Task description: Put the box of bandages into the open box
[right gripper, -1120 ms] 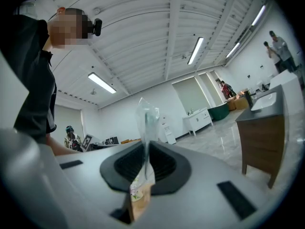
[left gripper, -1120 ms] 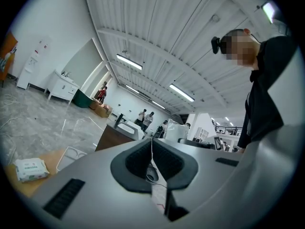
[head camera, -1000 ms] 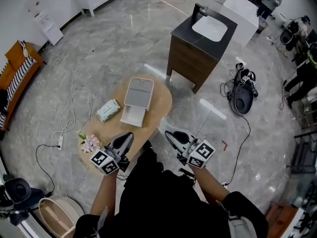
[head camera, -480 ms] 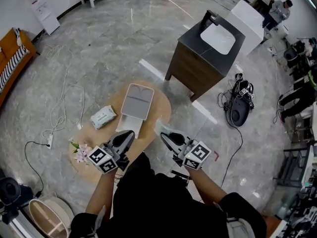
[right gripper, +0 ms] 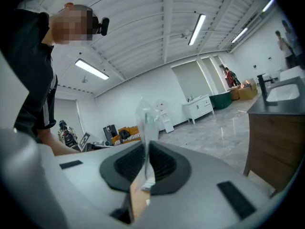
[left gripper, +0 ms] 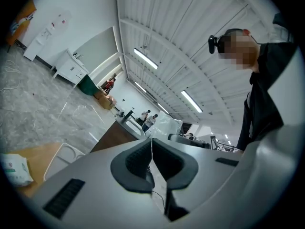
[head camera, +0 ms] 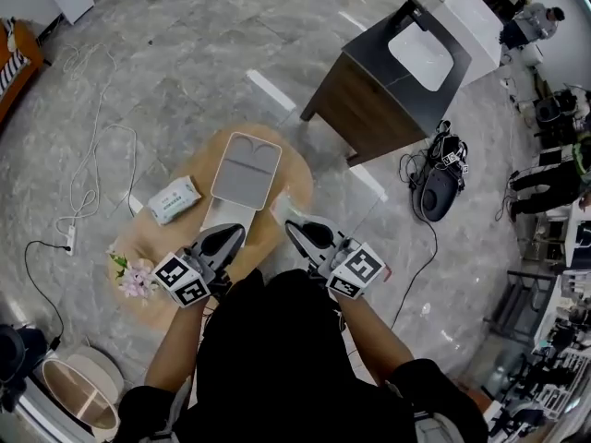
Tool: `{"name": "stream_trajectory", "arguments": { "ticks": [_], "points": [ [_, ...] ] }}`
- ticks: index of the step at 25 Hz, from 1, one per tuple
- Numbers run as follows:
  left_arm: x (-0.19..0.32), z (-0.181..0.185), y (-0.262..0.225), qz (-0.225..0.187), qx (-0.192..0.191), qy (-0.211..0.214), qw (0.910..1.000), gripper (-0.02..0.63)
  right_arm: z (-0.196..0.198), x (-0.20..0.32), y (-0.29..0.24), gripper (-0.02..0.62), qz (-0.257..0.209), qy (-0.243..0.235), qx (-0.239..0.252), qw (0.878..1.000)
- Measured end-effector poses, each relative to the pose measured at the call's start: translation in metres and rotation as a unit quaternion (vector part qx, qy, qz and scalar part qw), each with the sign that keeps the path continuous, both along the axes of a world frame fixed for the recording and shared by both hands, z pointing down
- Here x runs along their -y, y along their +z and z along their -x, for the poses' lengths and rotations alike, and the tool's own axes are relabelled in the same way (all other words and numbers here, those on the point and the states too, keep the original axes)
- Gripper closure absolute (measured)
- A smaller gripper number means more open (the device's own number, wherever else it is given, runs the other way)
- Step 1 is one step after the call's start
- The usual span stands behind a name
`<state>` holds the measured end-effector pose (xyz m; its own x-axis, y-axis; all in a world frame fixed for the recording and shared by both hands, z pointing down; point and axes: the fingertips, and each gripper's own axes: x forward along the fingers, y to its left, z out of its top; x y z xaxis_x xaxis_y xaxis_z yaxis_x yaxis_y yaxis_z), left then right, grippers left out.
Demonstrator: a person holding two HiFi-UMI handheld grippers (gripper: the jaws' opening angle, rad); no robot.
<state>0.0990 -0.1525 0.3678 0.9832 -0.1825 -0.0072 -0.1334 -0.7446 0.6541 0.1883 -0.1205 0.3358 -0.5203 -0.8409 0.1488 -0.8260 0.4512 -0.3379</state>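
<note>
- Head view: both grippers hung over the near edge of a round wooden table [head camera: 297,175], held out from the person's black-clad body.
- The left gripper [head camera: 238,232] pointed towards the open box [head camera: 246,164], which lay in the middle of the table with its lid folded back.
- The right gripper [head camera: 289,225] carried the box of bandages [head camera: 283,206], a thin clear pack, at the table's right edge, just beside the open box and outside it.
- A green and white packet [head camera: 174,199] lay left of the open box, with pink flowers [head camera: 137,280] nearer the person.
- A dark vanity with a white sink [head camera: 406,72] stood well apart on the grey floor.
- Left gripper view: the left gripper [left gripper: 151,144] had its pads pressed together with nothing between them.
- The box of bandages [left gripper: 167,123] showed as a clear shape beyond the jaws; the open box [left gripper: 62,156] and the packet [left gripper: 12,168] sat at lower left.
- Right gripper view: the right gripper [right gripper: 145,151] was clamped on the box of bandages [right gripper: 145,118], which stood upright and edge-on between the pads, with a bit of green showing through.
- The vanity [right gripper: 276,128] stood at the right.
</note>
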Motion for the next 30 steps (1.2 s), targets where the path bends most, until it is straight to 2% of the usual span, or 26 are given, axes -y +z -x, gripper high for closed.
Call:
{"name": "stream_trajectory", "arguments": {
  "ticks": [7, 13, 16, 20, 25, 30],
  "points": [
    [0.021, -0.009, 0.054, 0.040, 0.020, -0.028, 0.9986, 0.588, -0.010, 0.041, 0.058, 0.561, 0.026, -0.022, -0.022, 0.999],
    [0.018, 0.012, 0.120, 0.086, 0.060, -0.076, 0.9916, 0.588, 0.026, 0.056, 0.139, 0.561, 0.075, -0.112, -0.042, 0.990],
    [0.025, 0.024, 0.149, 0.093, 0.071, -0.090, 0.9891, 0.588, 0.046, 0.061, 0.184, 0.561, 0.093, -0.145, -0.056, 0.983],
    [0.027, 0.040, 0.181, 0.102, 0.081, -0.109, 0.9855, 0.588, 0.069, 0.056, 0.244, 0.561, 0.112, -0.196, -0.104, 0.969],
    [0.022, 0.061, 0.222, 0.118, 0.088, -0.127, 0.9808, 0.588, 0.087, 0.052, 0.301, 0.561, 0.128, -0.232, -0.137, 0.955],
    [0.017, 0.072, 0.249, 0.139, 0.089, -0.143, 0.9758, 0.588, 0.098, 0.049, 0.338, 0.561, 0.115, -0.274, -0.222, 0.929]
  ]
}}
